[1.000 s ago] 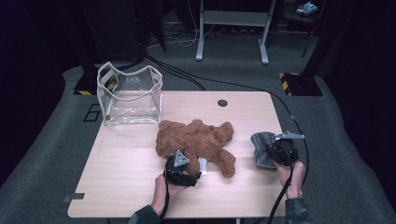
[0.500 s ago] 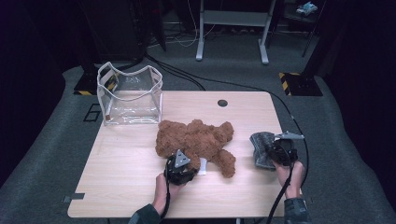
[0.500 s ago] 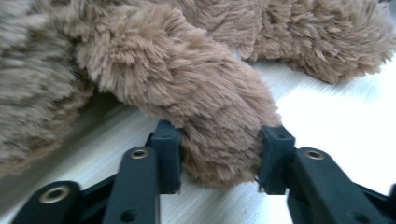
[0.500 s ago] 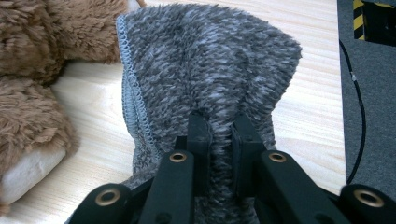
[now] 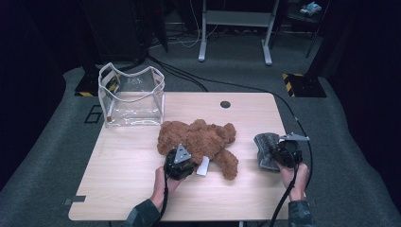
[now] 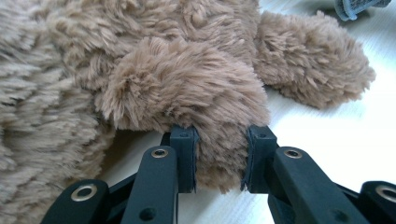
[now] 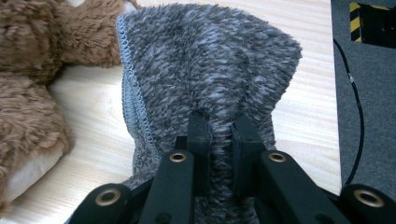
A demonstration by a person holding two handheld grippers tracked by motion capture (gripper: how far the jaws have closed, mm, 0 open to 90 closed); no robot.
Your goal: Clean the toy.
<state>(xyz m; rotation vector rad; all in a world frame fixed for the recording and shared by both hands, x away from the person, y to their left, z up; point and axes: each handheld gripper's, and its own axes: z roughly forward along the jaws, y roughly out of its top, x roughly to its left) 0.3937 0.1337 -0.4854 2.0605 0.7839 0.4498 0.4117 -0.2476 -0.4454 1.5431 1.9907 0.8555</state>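
A brown plush teddy bear (image 5: 201, 137) lies in the middle of the wooden table (image 5: 118, 165). My left gripper (image 5: 184, 152) is at its near side, and its jaws have just been closing on one furry limb (image 6: 187, 88); in the left gripper view both pads press into the fur around my left gripper (image 6: 219, 154). A grey fuzzy cloth (image 5: 264, 147) lies near the table's right edge. My right gripper (image 5: 278, 153) is shut on a fold of that cloth (image 7: 210, 60), pinched tight at my right gripper (image 7: 219, 133).
A clear plastic bag (image 5: 132, 97) with white trim stands open at the table's back left. A white tag (image 5: 203, 166) sticks out from the bear beside the left gripper. A black round grommet (image 5: 225, 104) sits near the back edge. Cables run across the floor behind.
The left gripper's jaws closed on the bear's limb and the hand rose a little toward the bear. The right gripper and the grey cloth stayed still.
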